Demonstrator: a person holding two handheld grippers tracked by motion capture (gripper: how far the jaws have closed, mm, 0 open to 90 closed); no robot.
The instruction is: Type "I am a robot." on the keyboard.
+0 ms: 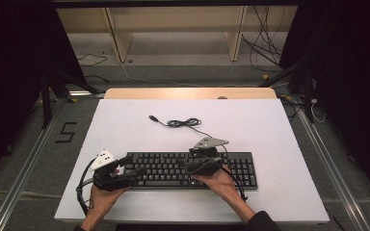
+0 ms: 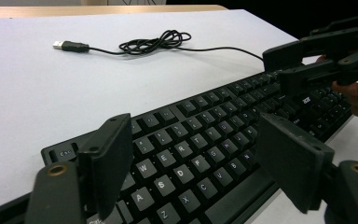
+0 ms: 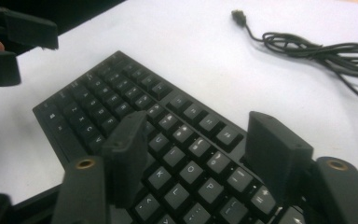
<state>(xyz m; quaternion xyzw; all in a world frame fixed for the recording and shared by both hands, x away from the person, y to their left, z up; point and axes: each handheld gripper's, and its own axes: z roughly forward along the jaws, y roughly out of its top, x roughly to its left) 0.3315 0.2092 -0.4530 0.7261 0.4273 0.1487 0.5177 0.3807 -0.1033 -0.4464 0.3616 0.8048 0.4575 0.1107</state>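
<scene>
A black keyboard (image 1: 192,169) lies flat near the front edge of the white tabletop (image 1: 125,125), long side facing the person. Its thin cable (image 1: 185,123) runs back from behind the right half, bunches into a loose coil toward the middle of the tabletop, and ends in a USB plug (image 1: 152,117) lying free to the left of the coil.

The left gripper (image 1: 127,174) sits over the keyboard's left end, held in the left hand (image 1: 100,199) at the front edge. Its jaws stand wide apart, nothing between them; in the left gripper view they frame the letter keys around the A, S and Z rows, hovering just above them.

The right gripper (image 1: 204,163) hangs over the right-middle of the keys, the right hand (image 1: 221,185) behind it resting at the keyboard's front edge. Its jaws are also spread with nothing held; in the right gripper view they straddle keys near K, O and P. Whether either pair actually touches the keys I cannot tell.

Beyond the tabletop is a pale wooden shelf frame (image 1: 173,29) and loose wires (image 1: 265,43) on the floor.
</scene>
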